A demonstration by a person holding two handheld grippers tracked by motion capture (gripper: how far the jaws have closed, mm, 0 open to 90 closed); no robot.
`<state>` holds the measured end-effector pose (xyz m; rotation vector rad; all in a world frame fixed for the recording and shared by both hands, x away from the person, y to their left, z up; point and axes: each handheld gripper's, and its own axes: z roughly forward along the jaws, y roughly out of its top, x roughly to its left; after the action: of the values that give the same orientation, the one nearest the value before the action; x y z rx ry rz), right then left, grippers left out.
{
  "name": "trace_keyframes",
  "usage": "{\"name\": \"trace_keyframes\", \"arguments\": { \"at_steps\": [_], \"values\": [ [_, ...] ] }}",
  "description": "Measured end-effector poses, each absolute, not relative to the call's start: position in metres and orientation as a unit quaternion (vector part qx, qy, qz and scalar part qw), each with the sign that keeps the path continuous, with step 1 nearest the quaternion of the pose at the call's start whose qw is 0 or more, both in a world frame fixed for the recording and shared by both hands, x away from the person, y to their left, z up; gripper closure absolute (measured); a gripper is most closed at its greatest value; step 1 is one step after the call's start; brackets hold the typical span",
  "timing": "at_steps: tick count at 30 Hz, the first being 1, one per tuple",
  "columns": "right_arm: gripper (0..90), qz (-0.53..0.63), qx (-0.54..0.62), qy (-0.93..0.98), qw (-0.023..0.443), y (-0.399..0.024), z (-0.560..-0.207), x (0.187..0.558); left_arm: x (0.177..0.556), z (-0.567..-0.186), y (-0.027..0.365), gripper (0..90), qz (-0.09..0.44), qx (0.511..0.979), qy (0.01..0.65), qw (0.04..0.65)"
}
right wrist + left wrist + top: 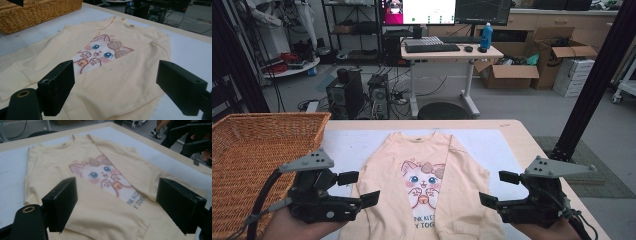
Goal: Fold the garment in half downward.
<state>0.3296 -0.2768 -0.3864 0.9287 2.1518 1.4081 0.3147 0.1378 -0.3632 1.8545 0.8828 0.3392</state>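
A pale yellow sweatshirt (pixel 427 175) with a cat print lies flat on the white mat, both sleeves folded inward over its front. My left gripper (pixel 359 189) hovers at the sweatshirt's left edge, jaws wide apart with nothing between them. Over the garment's right edge my right gripper (pixel 498 189) is likewise open and empty. In the left gripper view the folded sleeve (pixel 105 212) lies below the left gripper (pixel 120 207). The right gripper view has the other sleeve (pixel 120 82) under the right gripper (pixel 117 87).
A wicker basket (pixel 257 145) stands at the table's left, beside the mat (pixel 347 145). The wooden table edge (pixel 532 145) runs along the right. Beyond the table are a desk with monitors, computer towers and cardboard boxes on the floor.
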Motion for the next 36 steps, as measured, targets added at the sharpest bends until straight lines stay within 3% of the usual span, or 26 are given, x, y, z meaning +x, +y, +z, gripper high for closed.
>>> {"name": "trace_keyframes", "arguments": {
  "at_steps": [7,14,25,36],
  "values": [
    [15.0,0.502,0.338,0.77,0.204,-0.276,-0.379,0.339,0.335,-0.359,0.135,17.9,0.135,0.769,0.374,0.501],
    [15.1,0.49,0.344,0.774,0.207,-0.274,-0.373,0.362,0.38,-0.358,0.134,18.6,0.133,0.773,0.388,0.483],
    [15.4,0.465,0.368,0.777,0.209,-0.257,-0.37,0.434,0.479,-0.381,0.136,19.7,0.124,0.779,0.43,0.44],
    [16.6,0.437,0.4,0.783,0.19,-0.242,-0.395,0.519,0.555,-0.411,0.132,23.2,0.086,0.769,0.466,0.428]
  ]
}}
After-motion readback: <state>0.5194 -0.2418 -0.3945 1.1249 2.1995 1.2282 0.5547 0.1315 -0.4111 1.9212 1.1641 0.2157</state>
